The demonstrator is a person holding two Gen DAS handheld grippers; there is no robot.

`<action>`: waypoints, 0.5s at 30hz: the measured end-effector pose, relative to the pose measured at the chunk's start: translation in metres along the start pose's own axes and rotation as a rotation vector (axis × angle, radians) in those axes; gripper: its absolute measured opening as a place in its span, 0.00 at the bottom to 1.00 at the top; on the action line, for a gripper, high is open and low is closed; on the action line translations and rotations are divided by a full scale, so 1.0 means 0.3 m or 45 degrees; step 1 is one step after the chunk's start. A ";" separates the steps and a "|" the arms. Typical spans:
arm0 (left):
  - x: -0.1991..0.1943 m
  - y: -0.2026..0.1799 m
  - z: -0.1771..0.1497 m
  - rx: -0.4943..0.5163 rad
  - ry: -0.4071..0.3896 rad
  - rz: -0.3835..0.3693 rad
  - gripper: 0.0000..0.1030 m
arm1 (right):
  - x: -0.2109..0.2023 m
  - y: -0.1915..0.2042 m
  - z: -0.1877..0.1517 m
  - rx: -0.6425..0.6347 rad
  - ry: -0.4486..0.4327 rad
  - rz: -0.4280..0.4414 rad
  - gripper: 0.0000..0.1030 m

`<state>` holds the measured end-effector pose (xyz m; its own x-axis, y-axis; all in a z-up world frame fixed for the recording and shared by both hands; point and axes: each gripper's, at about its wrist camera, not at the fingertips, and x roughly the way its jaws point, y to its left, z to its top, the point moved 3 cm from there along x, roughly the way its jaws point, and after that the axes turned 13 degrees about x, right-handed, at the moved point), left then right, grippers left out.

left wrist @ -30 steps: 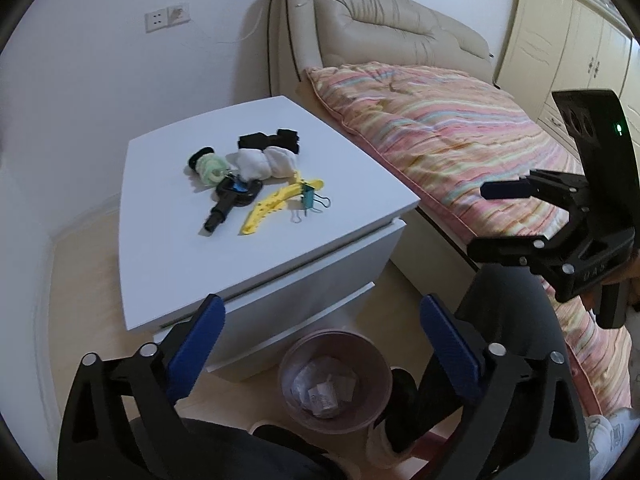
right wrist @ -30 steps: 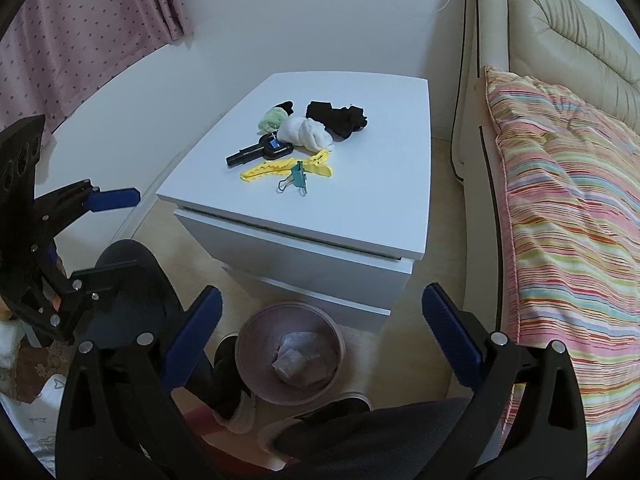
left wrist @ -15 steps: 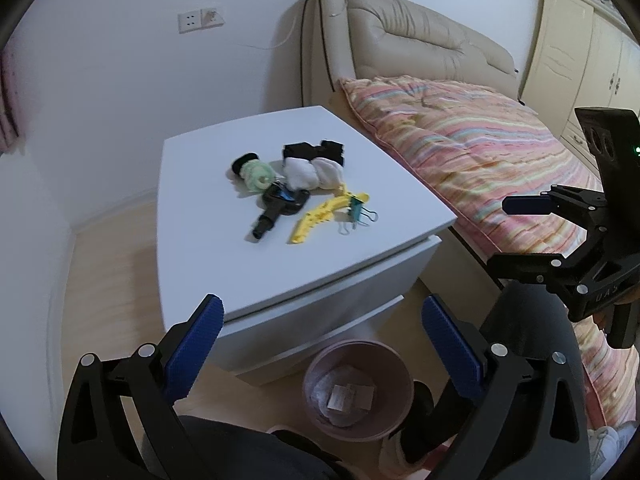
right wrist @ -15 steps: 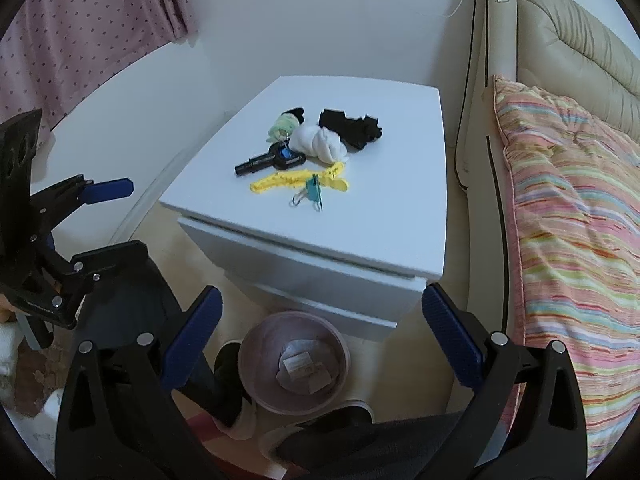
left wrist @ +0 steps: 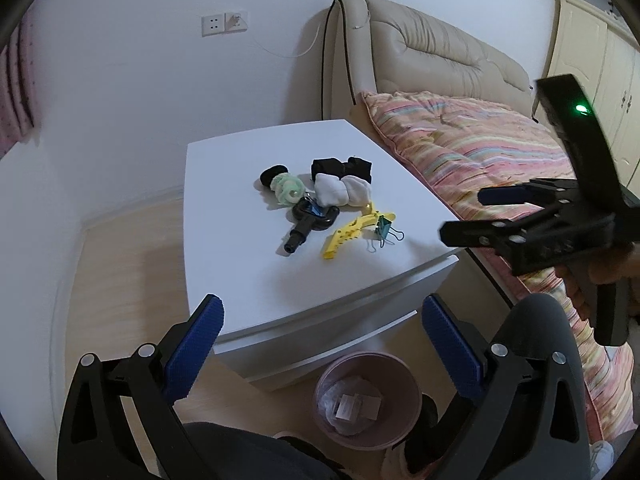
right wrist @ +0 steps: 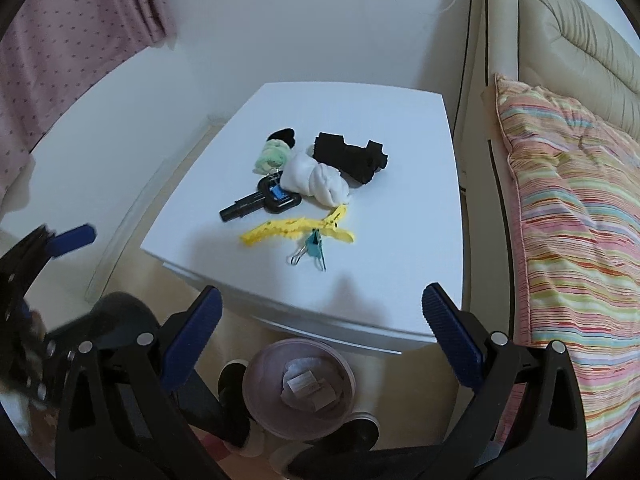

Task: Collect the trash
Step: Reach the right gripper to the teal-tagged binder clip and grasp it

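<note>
Your tongs have closed in on the table [left wrist: 248, 280] | left tongs [left wrist: 320, 332] spread wide, empty | right tongs [right wrist: 320, 320] spread wide, empty | ahead of both: soft white sock bundle [right wrist: 316, 182], toothed yellow plastic clip [right wrist: 296, 230], teal binder clip [right wrist: 314, 248] | below them: round pink bin [right wrist: 260, 396] holding crumpled paper.

Clutter [left wrist: 328, 204] on nightstand [left wrist: 248, 272], bin [left wrist: 367, 400] below.

white nightstand [right wrist: 400, 184], pink bin [right wrist: 256, 400], striped quilt [right wrist: 580, 240]
</note>
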<state>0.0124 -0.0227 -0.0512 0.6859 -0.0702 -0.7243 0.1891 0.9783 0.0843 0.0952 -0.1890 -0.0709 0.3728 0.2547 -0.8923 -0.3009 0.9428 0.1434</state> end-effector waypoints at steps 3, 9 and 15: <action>0.004 0.008 -0.005 -0.010 0.002 -0.001 0.93 | 0.046 0.013 0.020 -0.008 0.020 -0.029 0.95; 0.012 0.027 -0.020 -0.036 0.006 -0.008 0.93 | 0.151 0.030 0.037 0.010 0.084 -0.059 0.95; 0.008 0.052 -0.038 -0.063 0.010 -0.001 0.93 | 0.213 0.041 0.030 0.038 0.111 -0.059 0.80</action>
<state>0.0091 -0.0054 -0.0595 0.6804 -0.0695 -0.7296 0.1546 0.9867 0.0501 0.1231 -0.1591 -0.1223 0.3073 0.1920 -0.9320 -0.2584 0.9595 0.1125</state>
